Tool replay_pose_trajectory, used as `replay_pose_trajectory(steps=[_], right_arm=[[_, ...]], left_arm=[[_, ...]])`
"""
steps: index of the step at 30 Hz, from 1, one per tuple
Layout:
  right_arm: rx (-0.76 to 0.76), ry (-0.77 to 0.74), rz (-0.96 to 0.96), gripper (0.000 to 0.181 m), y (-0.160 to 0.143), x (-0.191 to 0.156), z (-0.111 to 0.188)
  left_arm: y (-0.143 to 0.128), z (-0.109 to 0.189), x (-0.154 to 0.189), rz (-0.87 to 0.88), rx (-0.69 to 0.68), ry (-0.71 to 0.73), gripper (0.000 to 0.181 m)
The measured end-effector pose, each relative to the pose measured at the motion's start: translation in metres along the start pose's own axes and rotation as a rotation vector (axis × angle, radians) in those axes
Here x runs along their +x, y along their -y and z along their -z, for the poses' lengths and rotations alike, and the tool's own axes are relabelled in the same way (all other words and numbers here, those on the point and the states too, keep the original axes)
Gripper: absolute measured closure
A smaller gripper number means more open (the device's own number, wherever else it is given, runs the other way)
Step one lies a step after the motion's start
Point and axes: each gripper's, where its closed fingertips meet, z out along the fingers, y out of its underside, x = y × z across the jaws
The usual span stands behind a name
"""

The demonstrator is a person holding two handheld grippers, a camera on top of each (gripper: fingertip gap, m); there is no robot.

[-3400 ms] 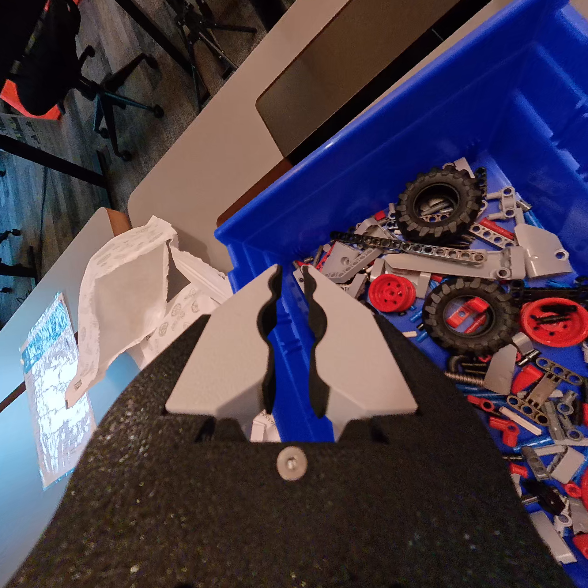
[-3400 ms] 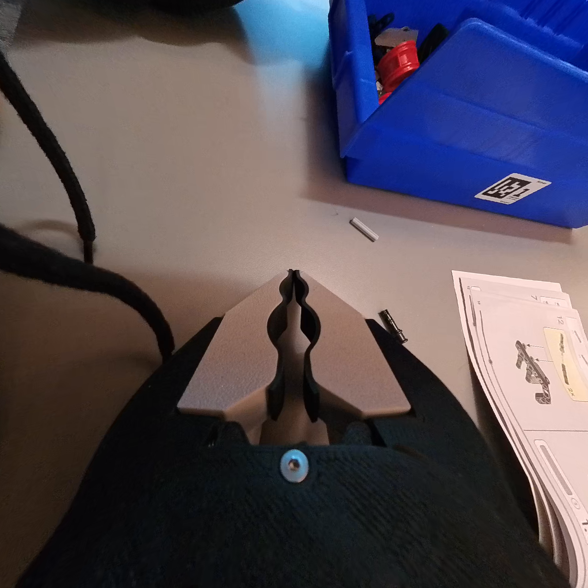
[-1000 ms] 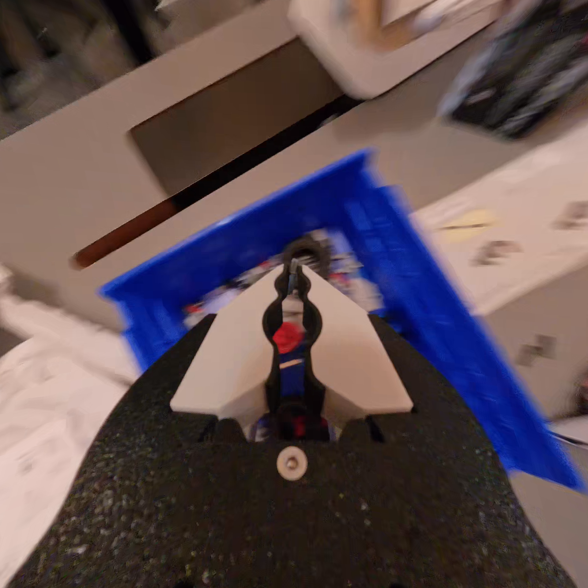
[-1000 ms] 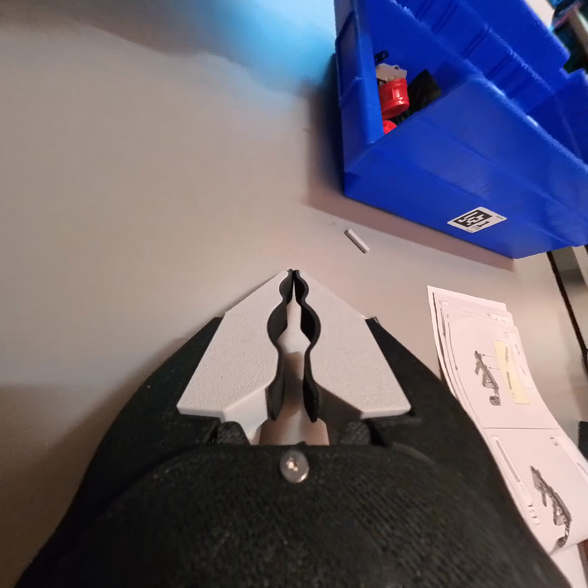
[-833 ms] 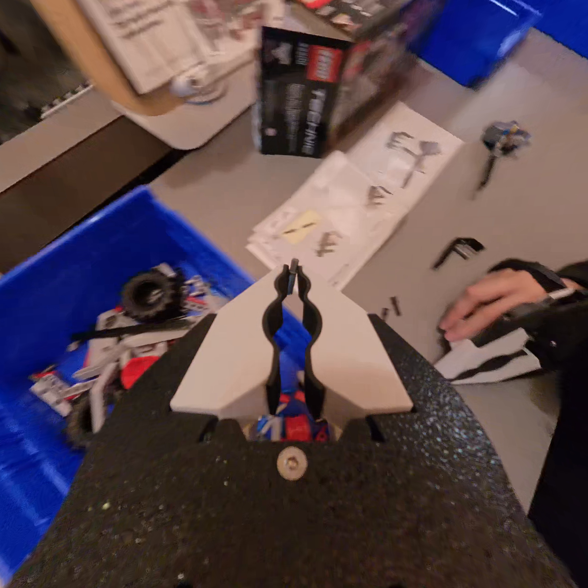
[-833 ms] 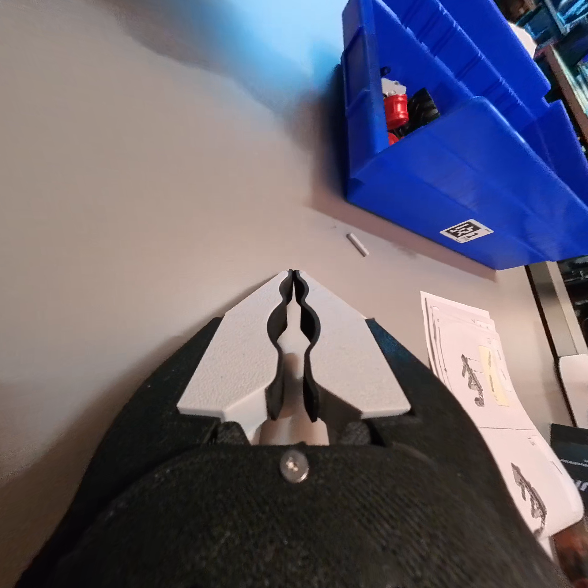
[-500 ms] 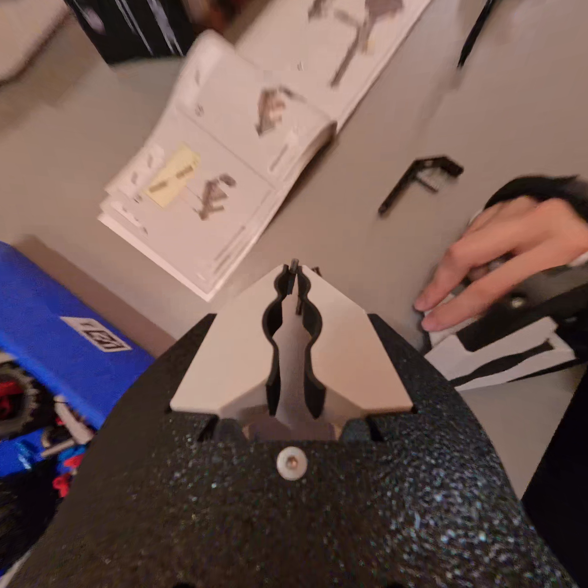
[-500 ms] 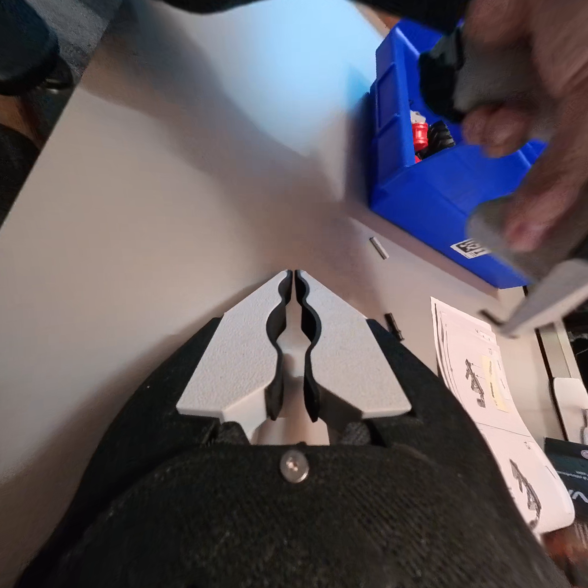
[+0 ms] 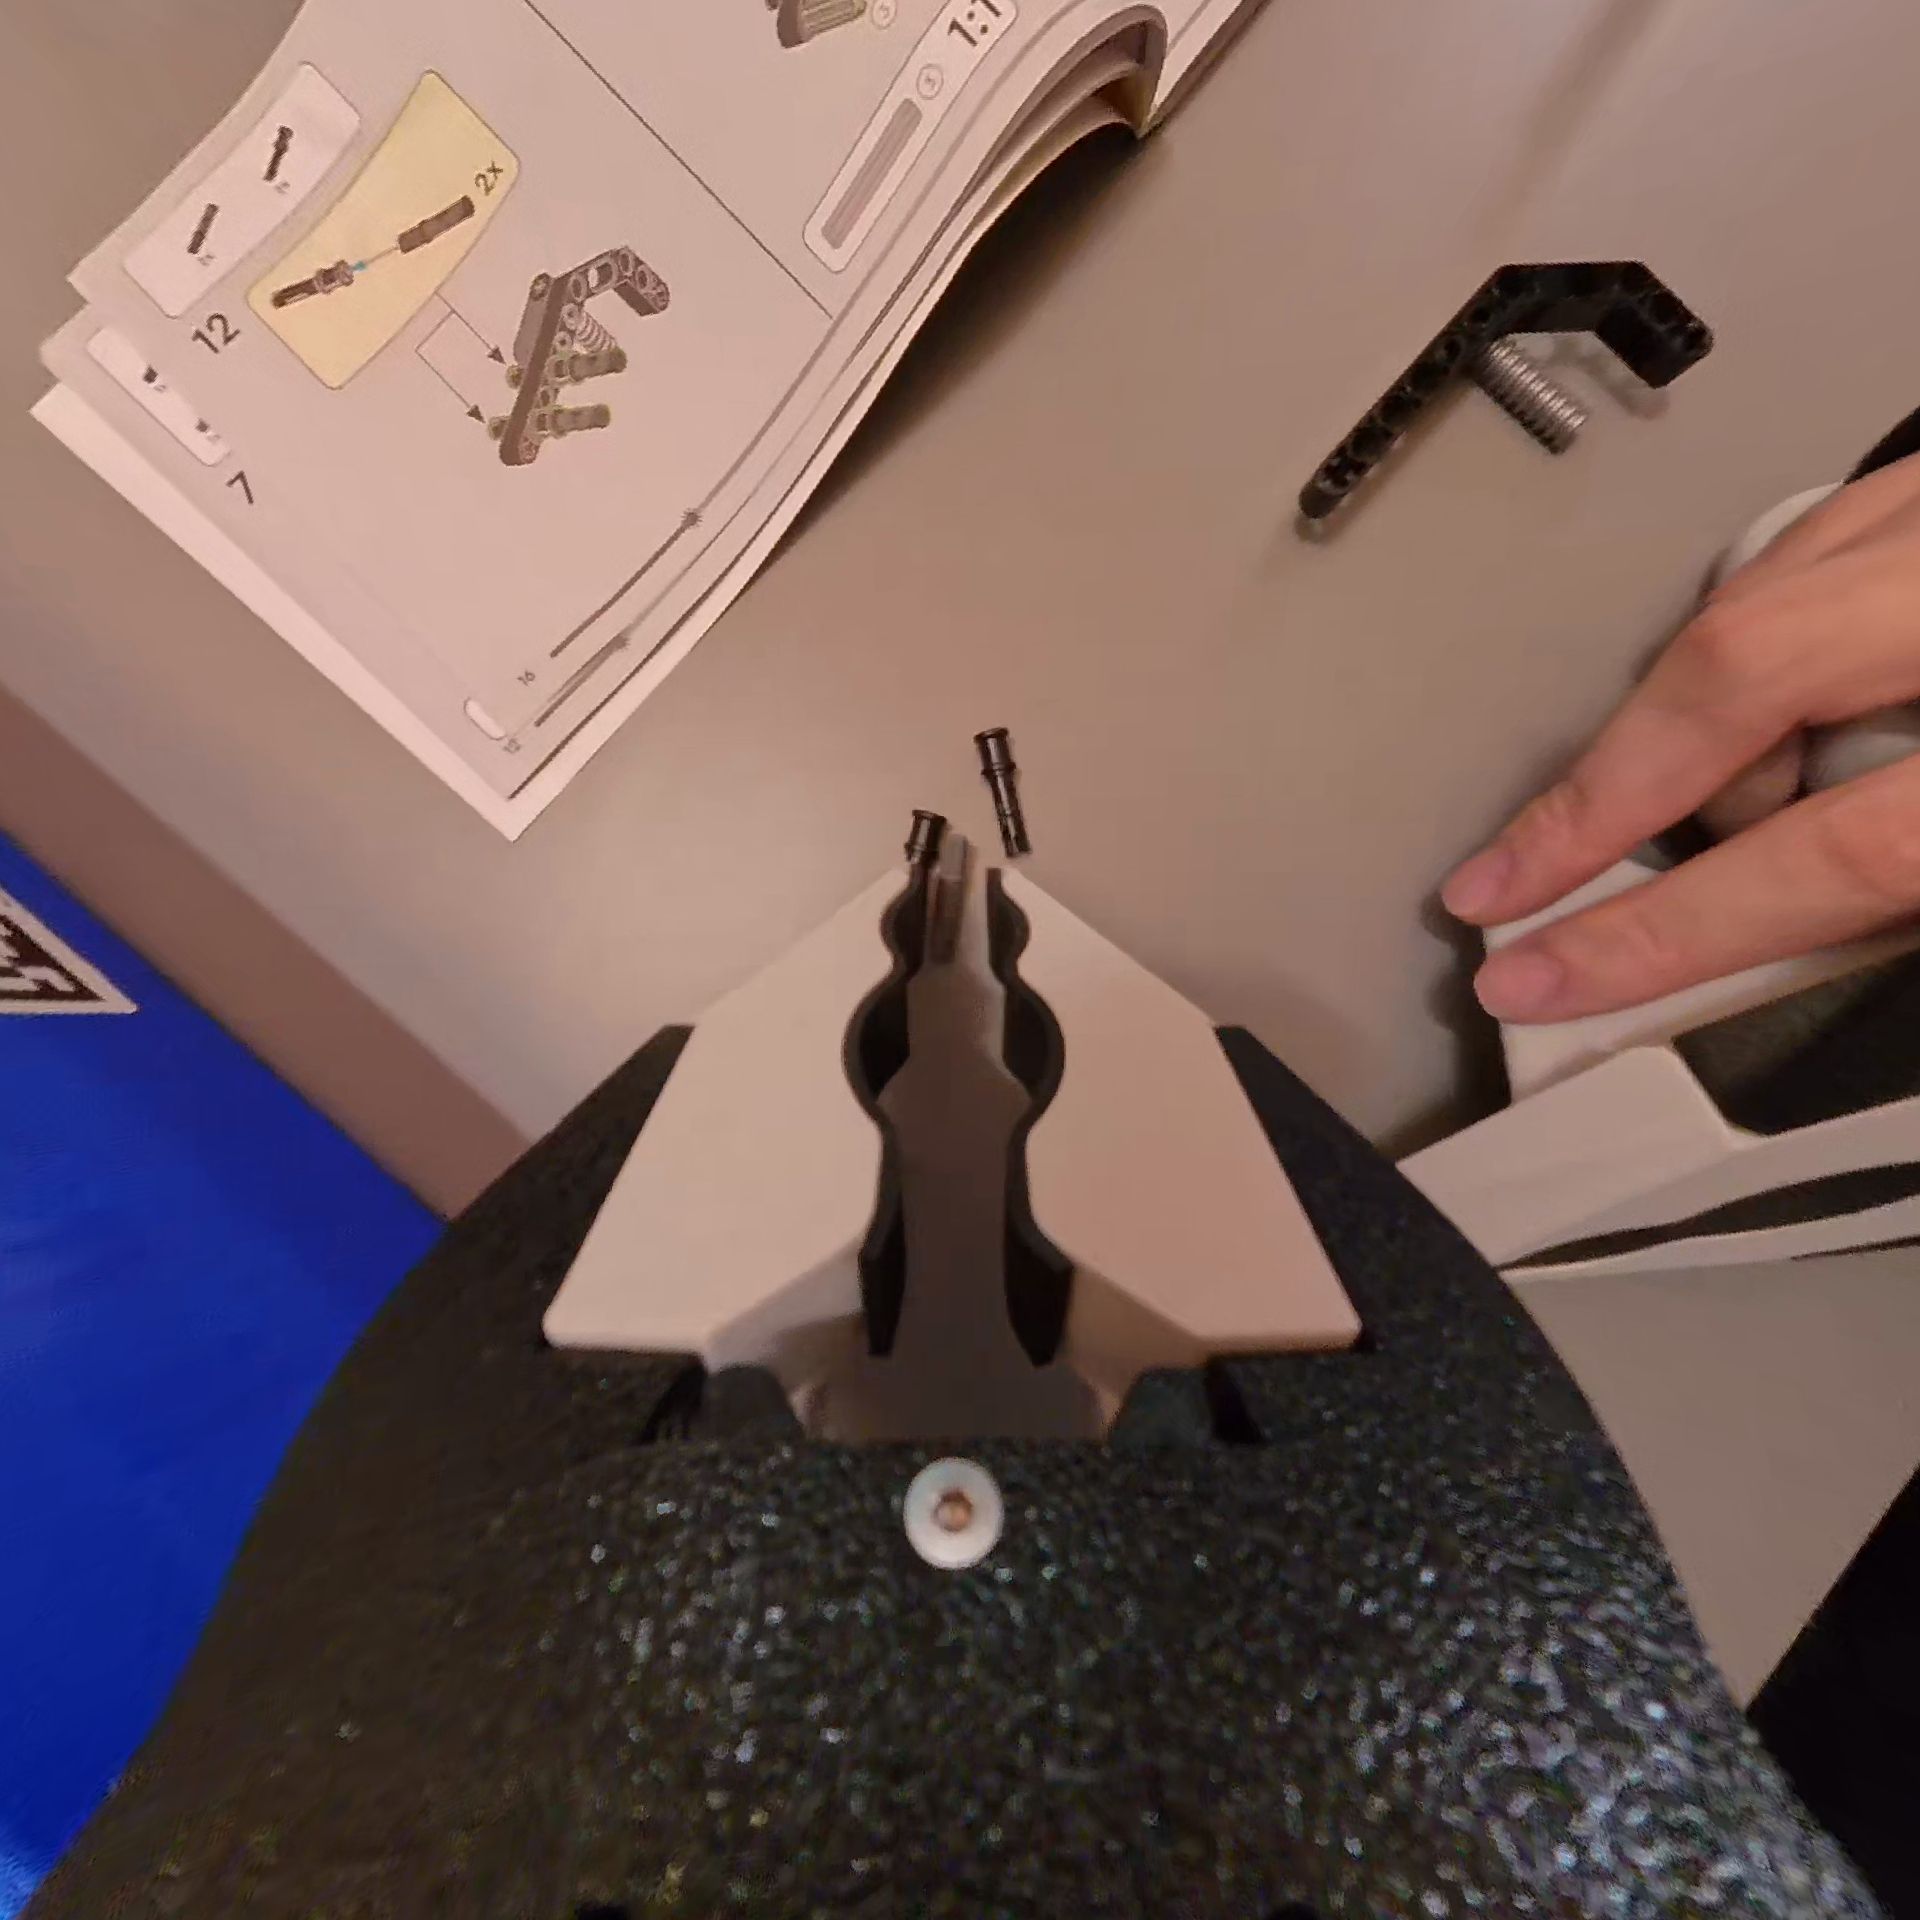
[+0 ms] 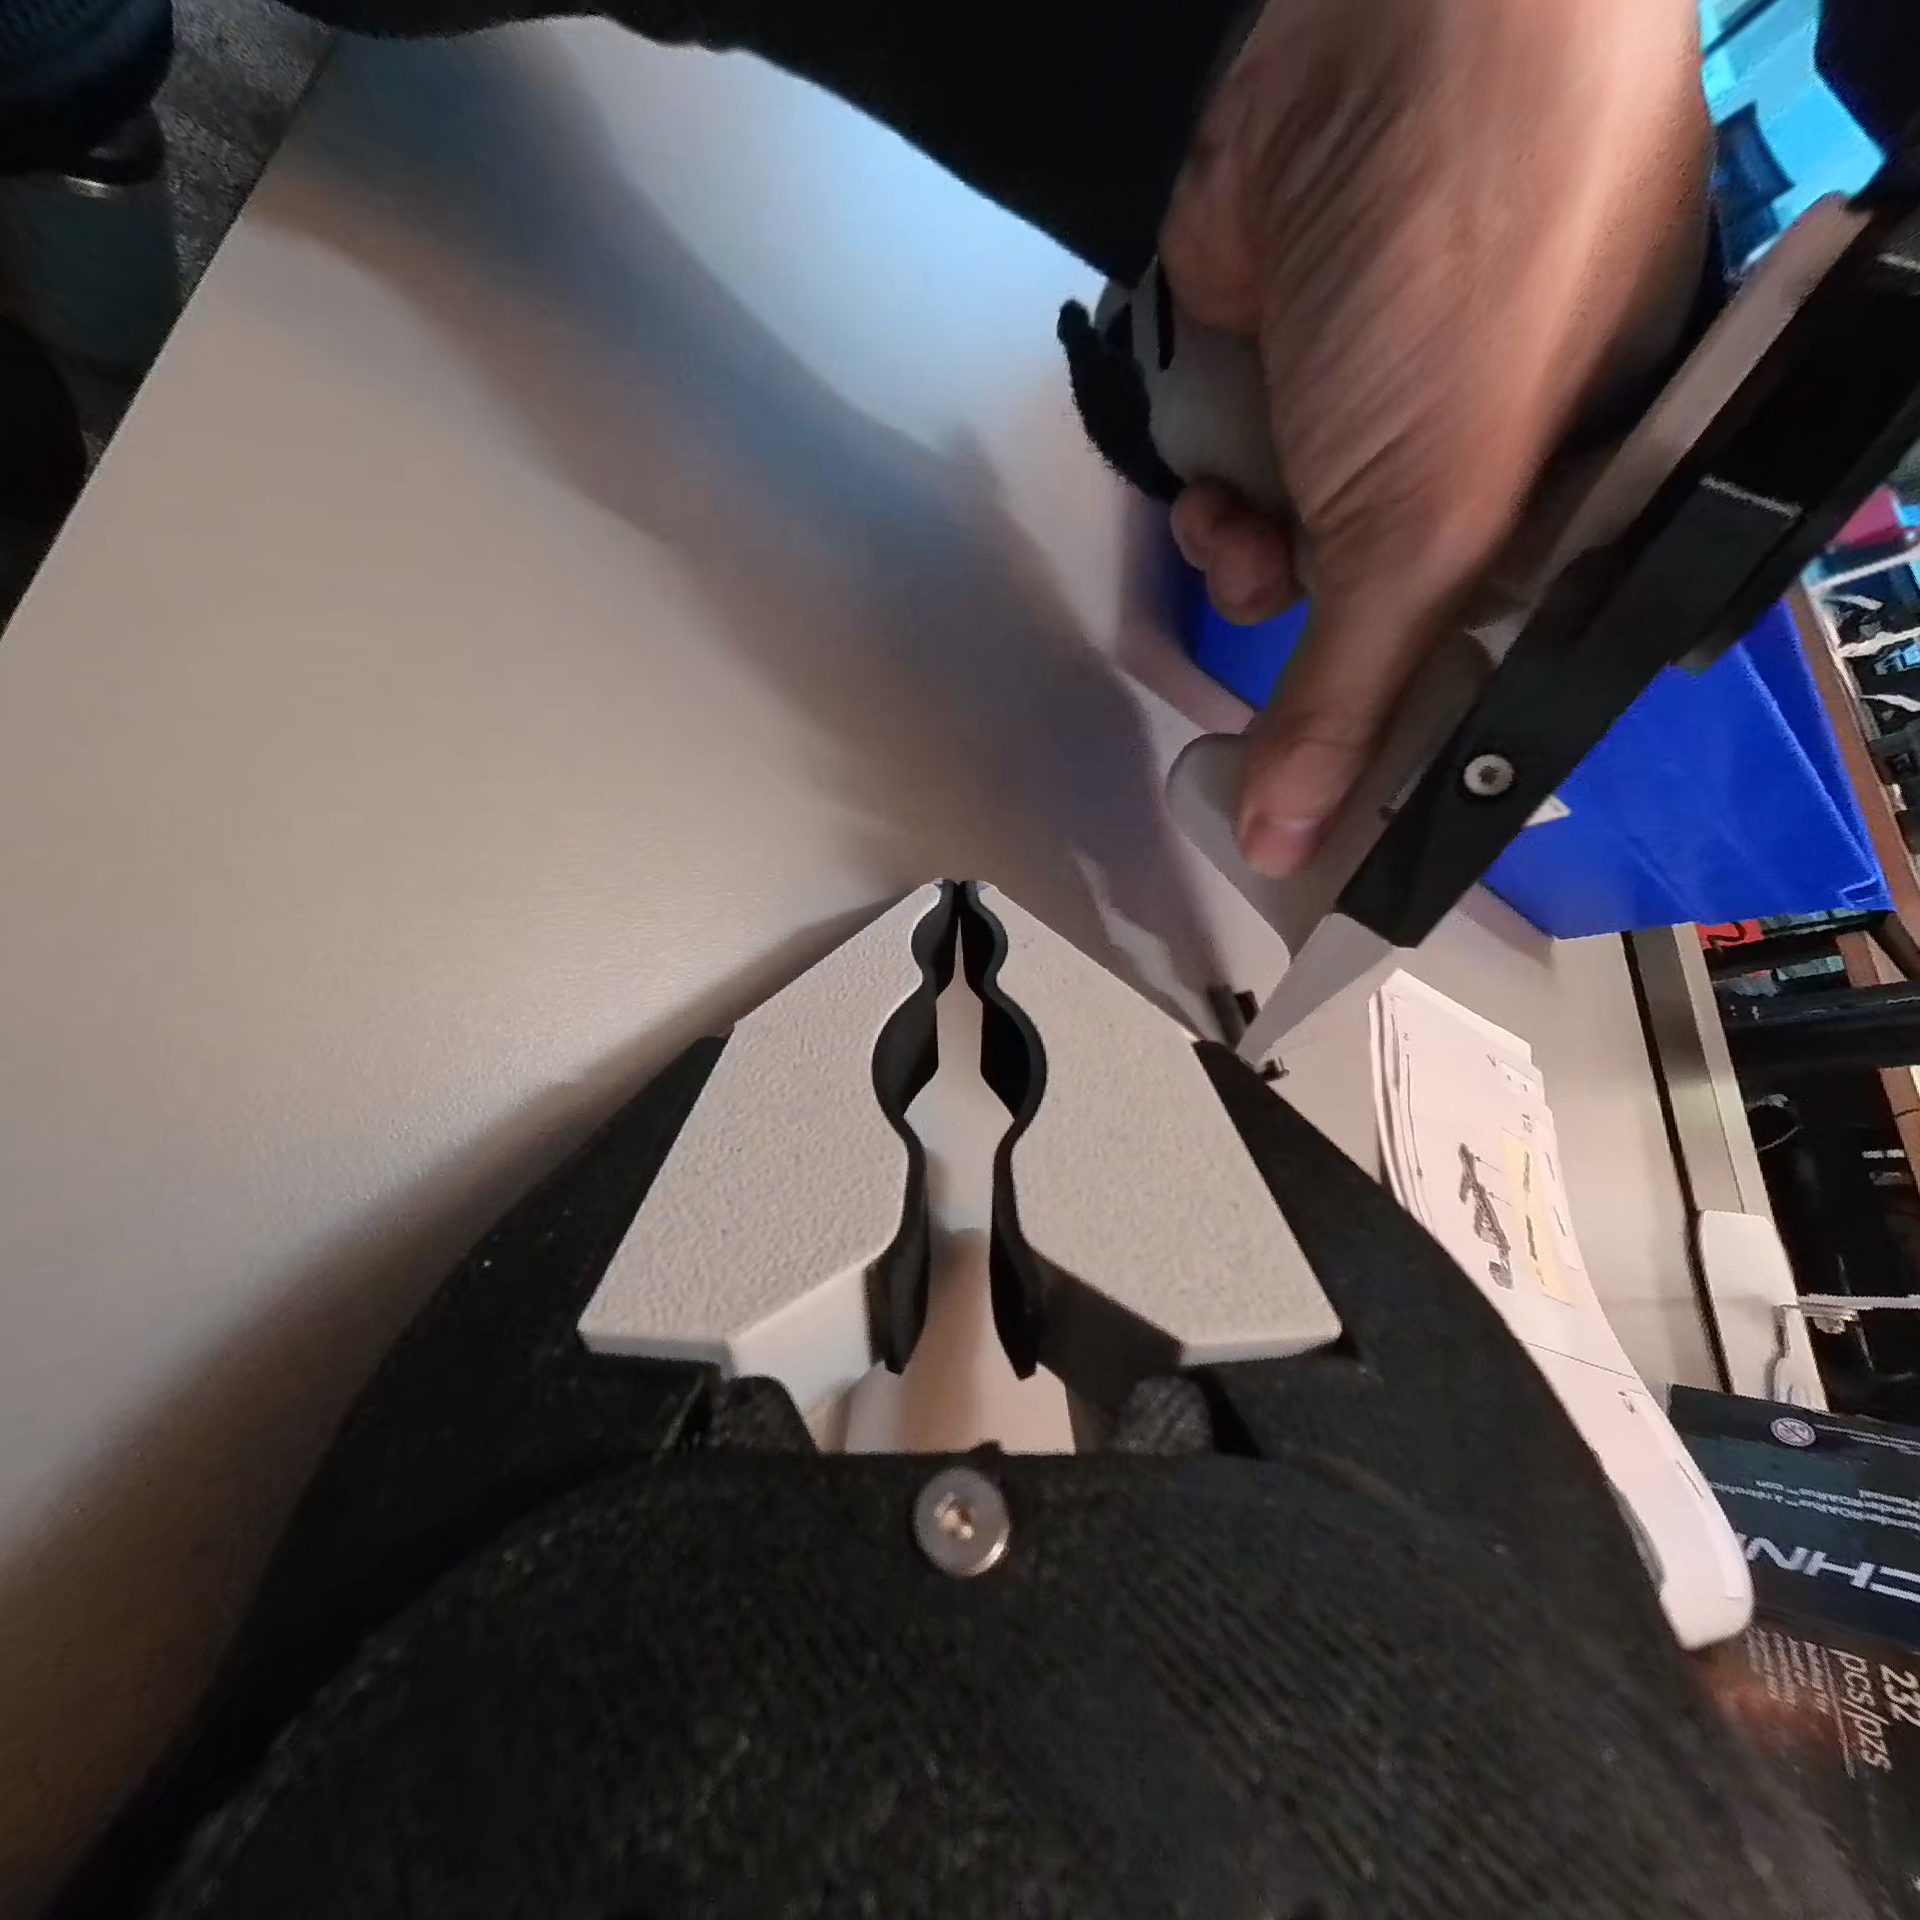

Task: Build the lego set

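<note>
**Left wrist view: grey rod at the fingertips, two pins just ahead**

Left wrist view shows the left gripper (image 9: pixel 951 883) low over the grey table (image 9: pixel 1195 644). Its fingers are slightly parted, with a short grey rod (image 9: pixel 954 906) standing between the tips. The rod lies against the left pad with a sliver of gap on the other side, so it looks let go rather than pinched. One black pin (image 9: pixel 925 836) lies right at the tip of the left finger. A second black pin (image 9: pixel 1003 792) lies just beyond and a little to the right. The second pin and the rod run roughly along the line of the fingers, so closing across any of them should need little turning of the wrist.

The black L-shaped beam (image 9: pixel 1507 364) with its spring (image 9: pixel 1532 400) sits well apart, ahead and to the right — closer to the right hand (image 9: pixel 1714 831) than to these fingers. The open instruction booklet (image 9: pixel 499 343) lies ahead on the left, and the blue bin (image 9: pixel 156 1299) is at the near left.

Right wrist view shows the right gripper (image 10: pixel 956 888) with its tips pressed together on nothing, aimed across bare table away from the parts. The left hand (image 10: pixel 1455 416) reaches in from above, bringing its gripper's tips down to the table beside the booklet. The pins there are mostly hidden — the left gripper is plainly the nearer one for the next pick. A black box (image 10: pixel 1818 1507) lies at the lower right edge.
</note>
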Motion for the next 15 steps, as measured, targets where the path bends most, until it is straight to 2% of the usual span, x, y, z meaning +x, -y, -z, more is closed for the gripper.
replay_pose_trajectory(steps=[1, 6, 11, 15], right_arm=[[0.002, -0.001, -0.005, 0.181, 0.0, 0.0, 0.0], [0.003, -0.008, -0.008, 0.181, 0.0, 0.0, 0.0], [0.003, -0.008, -0.019, 0.181, 0.0, 0.001, 0.0], [-0.004, -0.014, -0.008, 0.181, -0.001, 0.001, -0.001]], left_arm=[[0.0, 0.001, 0.0, -0.006, 0.002, -0.006, 0.169], [0.012, 0.021, 0.005, 0.028, 0.118, -0.085, 0.168], [0.032, 0.065, 0.003, 0.066, 0.285, -0.079, 0.173], [0.031, 0.088, -0.008, 0.055, 0.318, -0.018, 0.173]])
